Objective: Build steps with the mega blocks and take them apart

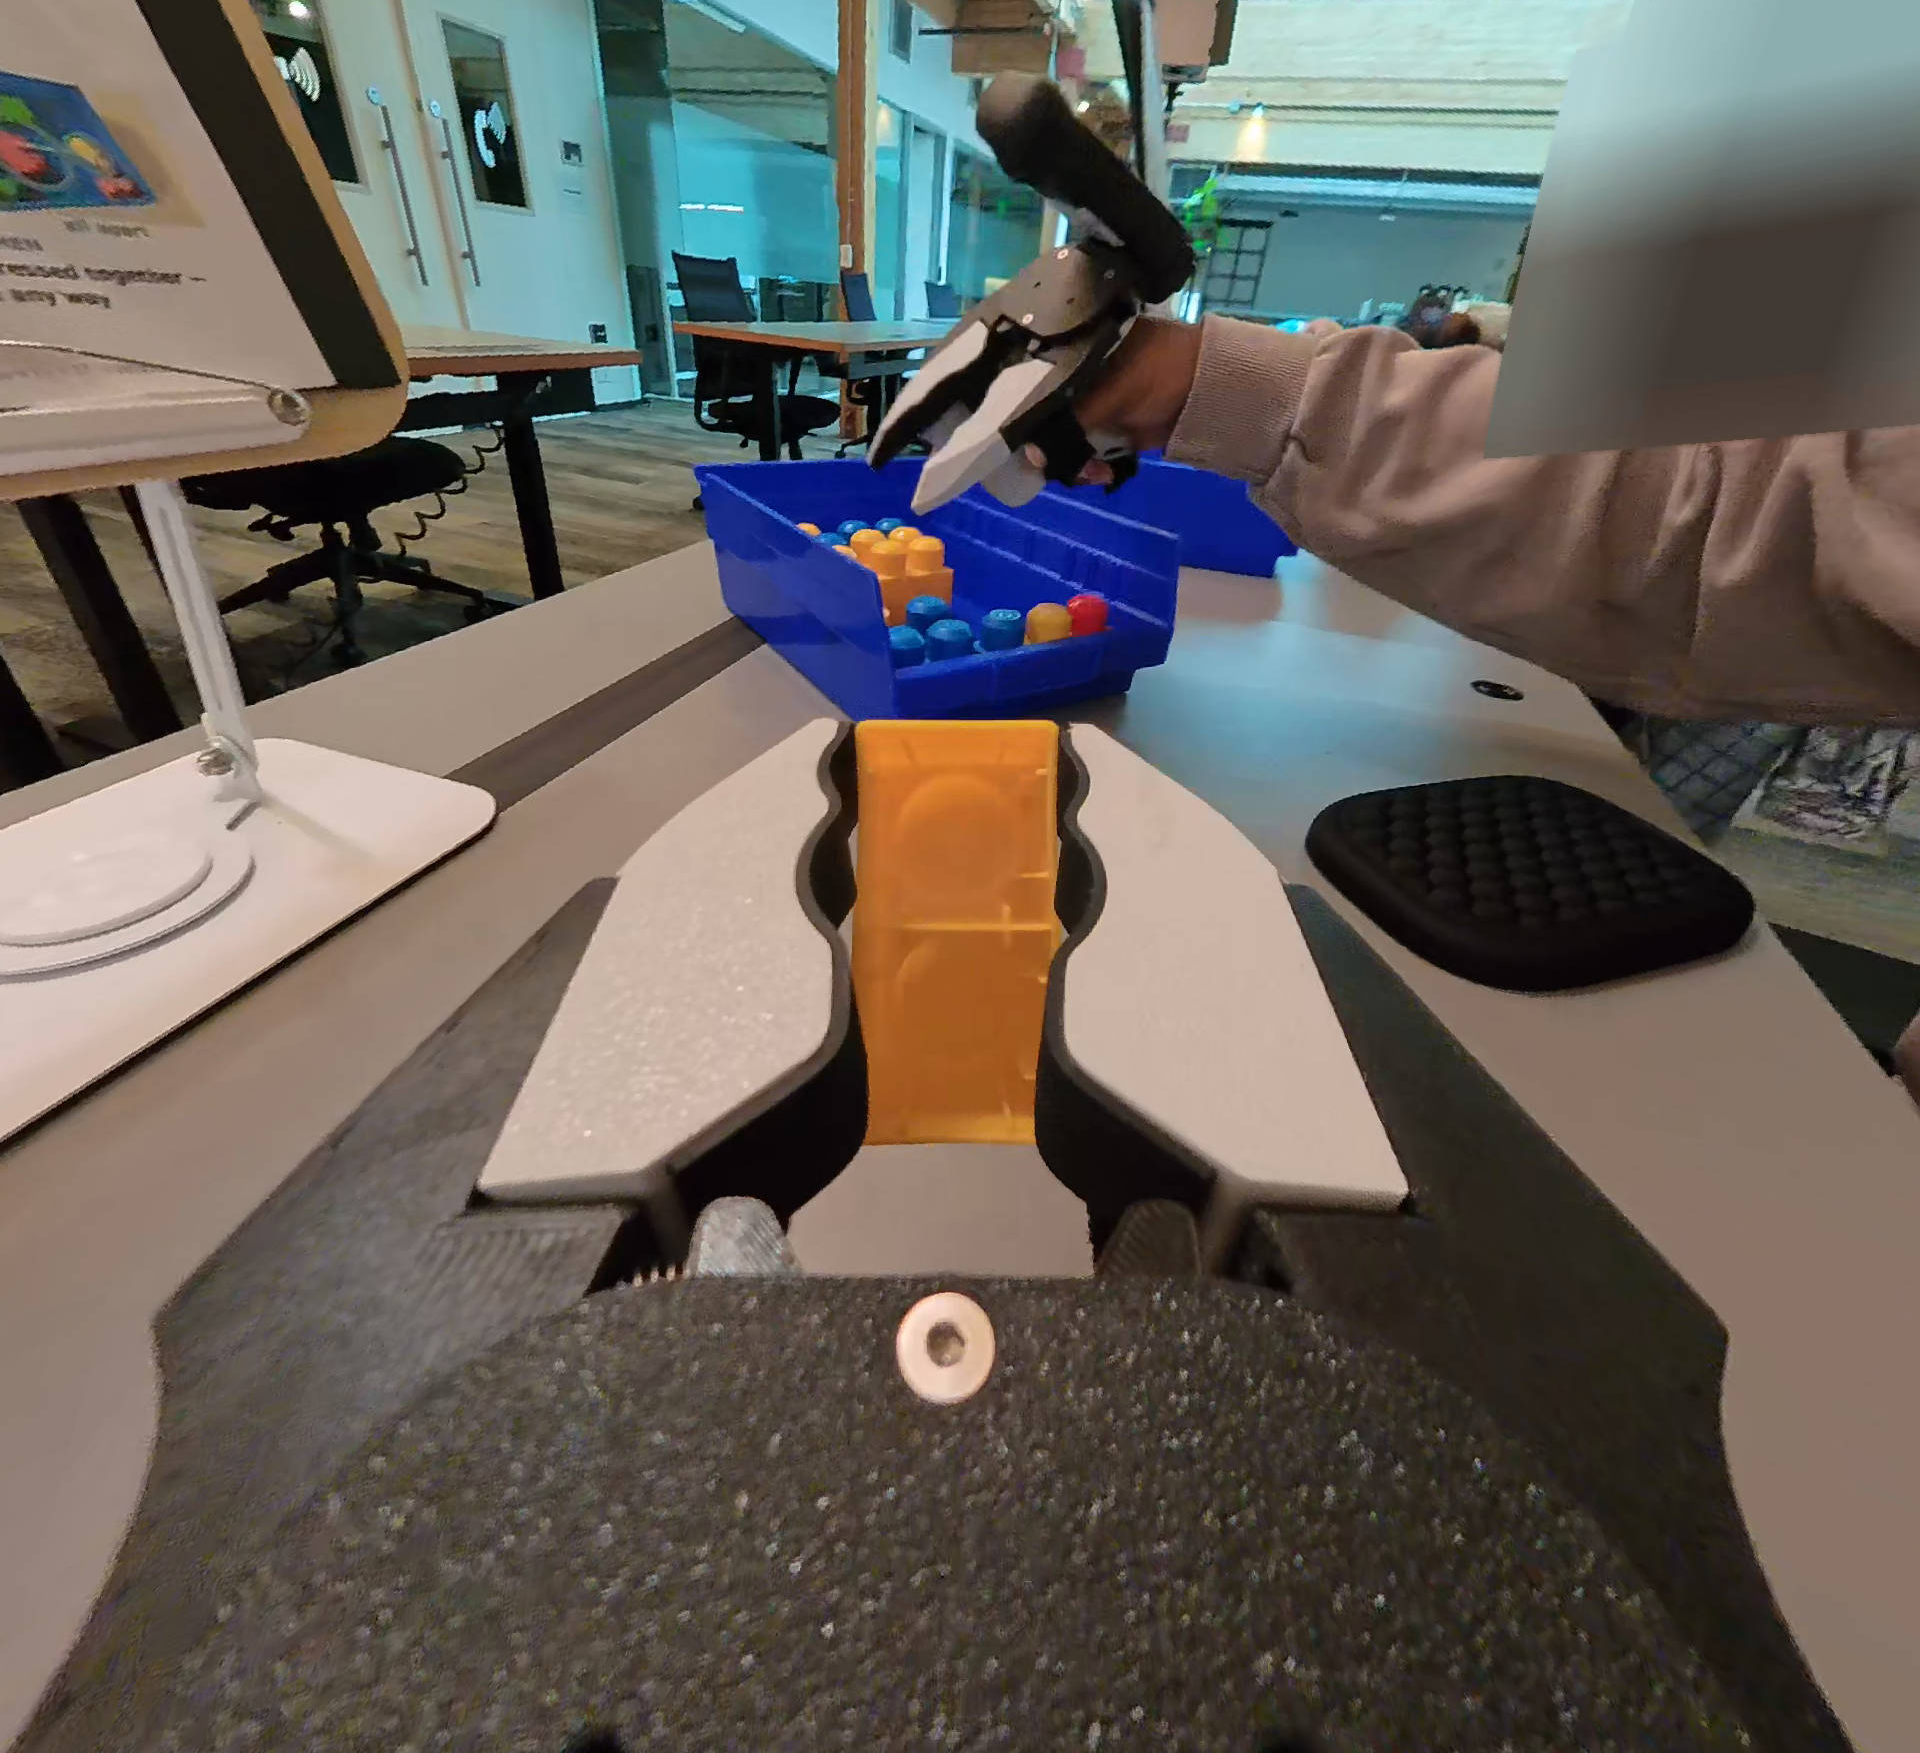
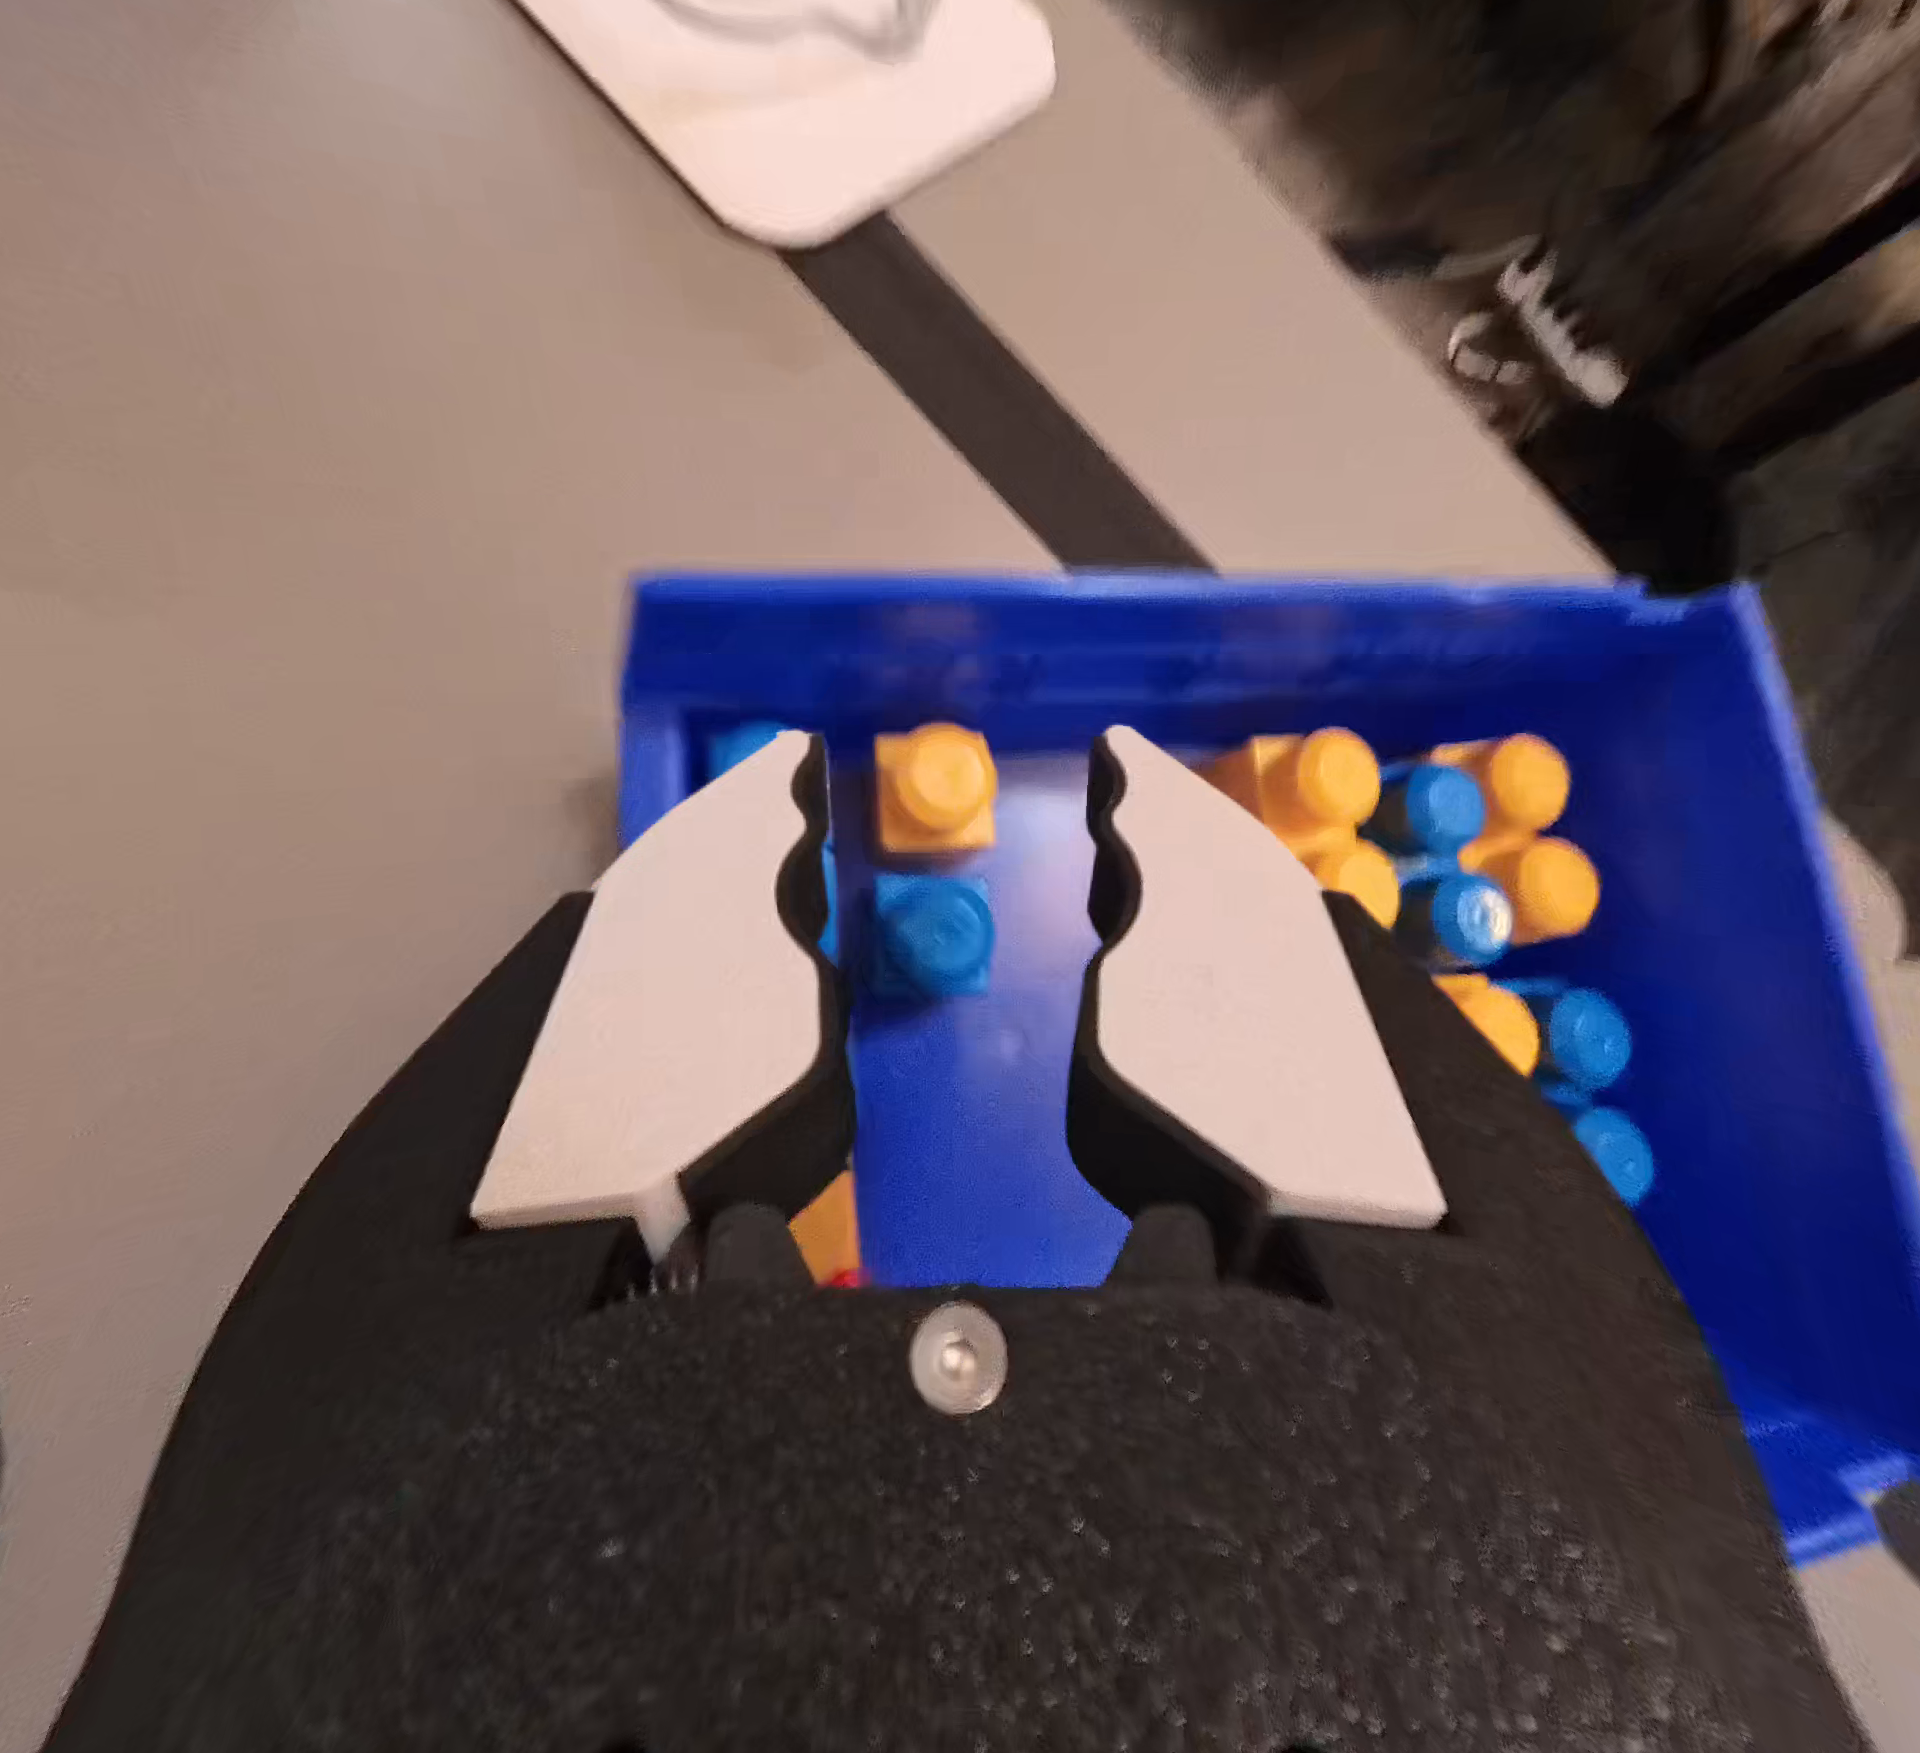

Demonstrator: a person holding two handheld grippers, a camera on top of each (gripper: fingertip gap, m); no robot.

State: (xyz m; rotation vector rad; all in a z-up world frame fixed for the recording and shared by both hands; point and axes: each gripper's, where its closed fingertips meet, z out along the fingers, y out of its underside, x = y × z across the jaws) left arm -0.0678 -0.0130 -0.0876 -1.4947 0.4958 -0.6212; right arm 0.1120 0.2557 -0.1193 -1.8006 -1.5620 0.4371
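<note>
Here the right hand-held gripper [image 2: 956, 768] hangs open inside the blue bin's [image 2: 1143, 633] walls.

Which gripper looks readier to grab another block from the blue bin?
Likely the right gripper: open, directly above the blue bin. The left gripper is shut on an orange block.

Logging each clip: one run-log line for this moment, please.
left hand-held gripper: shut on orange block | right hand-held gripper: open, above blue bin | steps: not yet visible
</note>
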